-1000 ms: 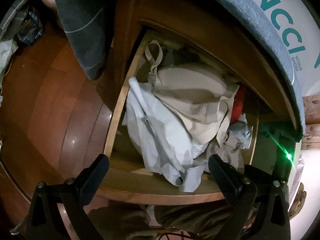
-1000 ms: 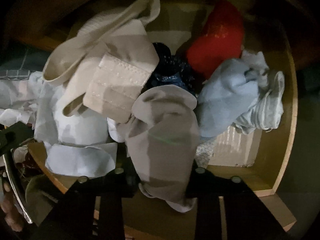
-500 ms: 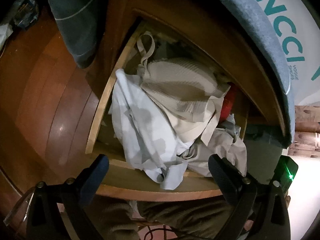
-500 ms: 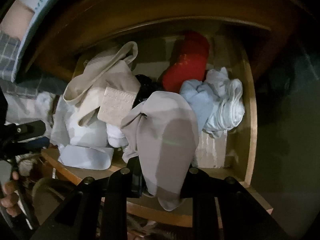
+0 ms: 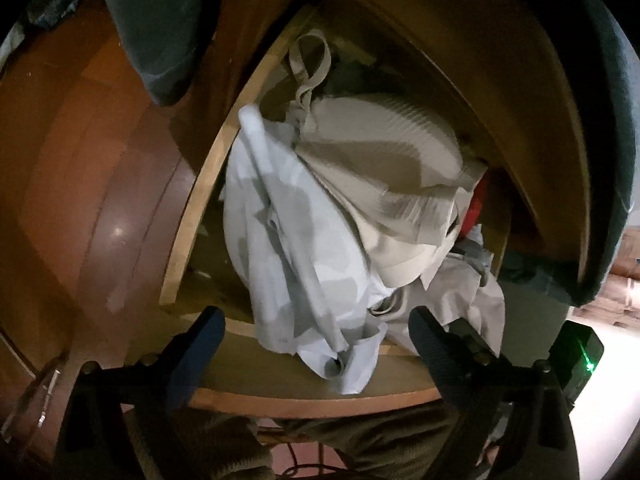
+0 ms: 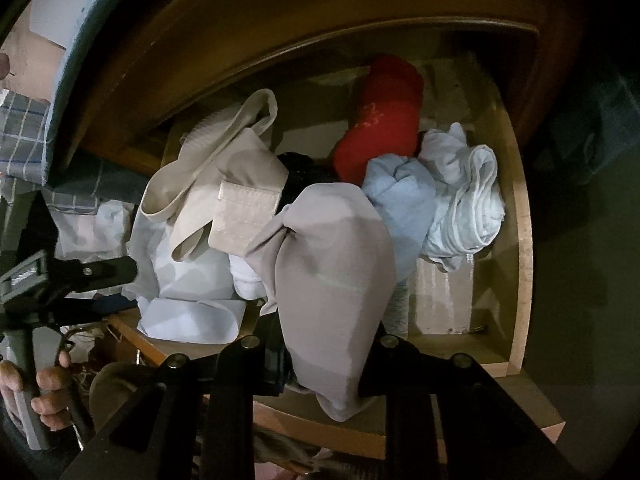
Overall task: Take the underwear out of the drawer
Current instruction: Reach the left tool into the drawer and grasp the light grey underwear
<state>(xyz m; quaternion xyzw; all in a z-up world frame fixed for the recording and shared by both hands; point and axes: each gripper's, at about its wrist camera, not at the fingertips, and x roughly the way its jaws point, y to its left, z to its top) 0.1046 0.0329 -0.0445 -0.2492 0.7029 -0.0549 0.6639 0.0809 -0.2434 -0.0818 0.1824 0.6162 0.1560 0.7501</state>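
A wooden drawer (image 6: pixel 524 240) stands pulled out, full of crumpled clothes. My right gripper (image 6: pixel 324 364) is shut on a grey-beige piece of underwear (image 6: pixel 332 280), which hangs bunched over the drawer's front edge and hides the fingertips. In the left wrist view my left gripper (image 5: pixel 316 340) hovers over the drawer's front rim (image 5: pixel 192 216), its jaws wide and closing. The hanging fold of a white garment (image 5: pixel 296 240) lies between them, untouched by the pads. A beige ribbed bra (image 5: pixel 380 160) lies behind it, and the grey-beige underwear (image 5: pixel 452 292) is at the right.
A red garment (image 6: pixel 380 116), pale blue cloths (image 6: pixel 404 200) and a white rolled cloth (image 6: pixel 472 200) fill the drawer's right half. A person's hand (image 6: pixel 44 384) holds the left gripper (image 6: pixel 80 272). Wooden floor (image 5: pixel 80 180) lies left of the drawer, a bed edge (image 5: pixel 592 120) above it.
My right gripper drew back from the drawer with the grey-beige underwear in it, so more of the drawer shows. The left gripper tilted a little and its jaws narrowed slightly.
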